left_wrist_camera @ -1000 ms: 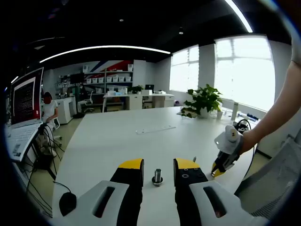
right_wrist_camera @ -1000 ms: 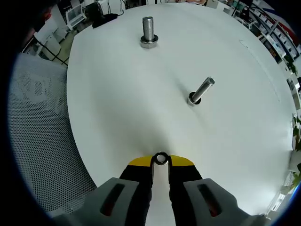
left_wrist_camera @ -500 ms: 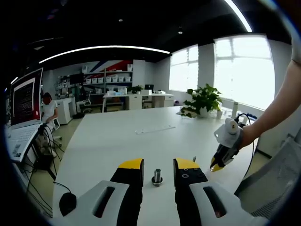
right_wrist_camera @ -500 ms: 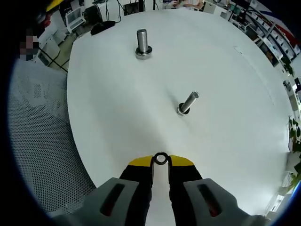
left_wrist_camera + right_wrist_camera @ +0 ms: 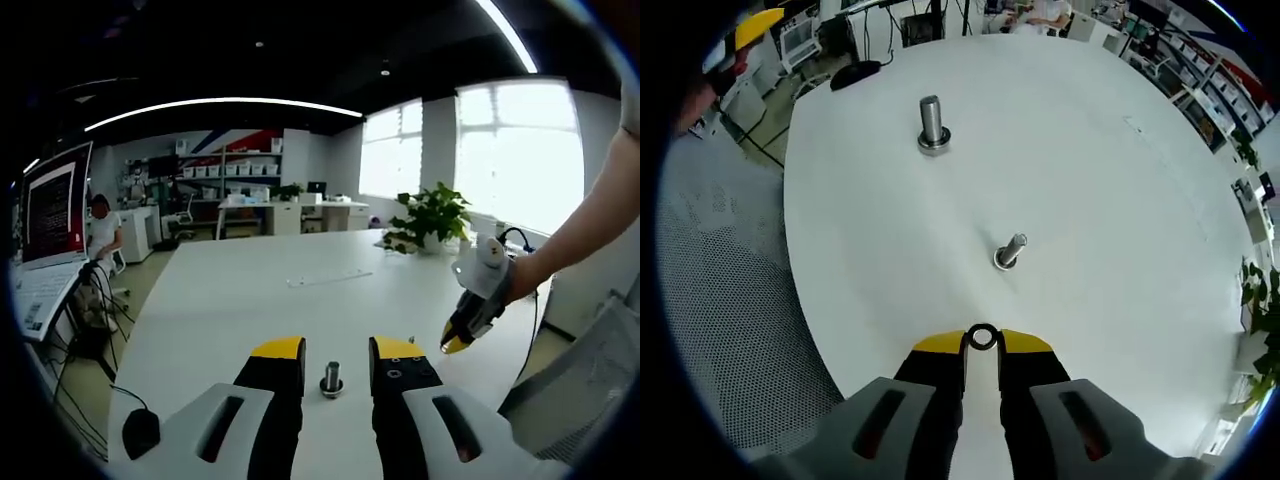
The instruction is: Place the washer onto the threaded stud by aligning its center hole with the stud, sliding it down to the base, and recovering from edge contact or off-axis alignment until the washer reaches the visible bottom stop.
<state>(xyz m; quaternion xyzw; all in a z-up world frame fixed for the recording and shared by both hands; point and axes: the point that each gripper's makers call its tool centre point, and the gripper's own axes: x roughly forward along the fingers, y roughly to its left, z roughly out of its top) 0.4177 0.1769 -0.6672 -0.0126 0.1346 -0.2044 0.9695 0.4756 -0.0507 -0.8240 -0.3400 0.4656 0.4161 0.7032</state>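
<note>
My right gripper [image 5: 983, 340] is shut on a small metal washer [image 5: 983, 337], held flat between its yellow tips, high above the white table [image 5: 1120, 250]. Beneath it two threaded studs stand upright: a slim one [image 5: 1009, 251] closest, a thicker one on a nut base [image 5: 931, 125] farther off. In the left gripper view that thicker stud [image 5: 331, 379] stands on the table between the open jaws of my left gripper [image 5: 335, 350], untouched. There the right gripper [image 5: 462, 335] hangs at the right in a person's hand, tips pointing down.
A black mouse [image 5: 135, 433] lies near the table's left edge, and a clear strip [image 5: 330, 277] lies mid-table. A potted plant [image 5: 430, 215] stands at the far right. A mesh chair [image 5: 720, 300] sits beside the table edge. A monitor [image 5: 50, 215] stands left.
The right gripper has risen with the washer, so both studs look smaller and farther below. In the left gripper view it has moved up and slightly left. The left gripper has stayed put.
</note>
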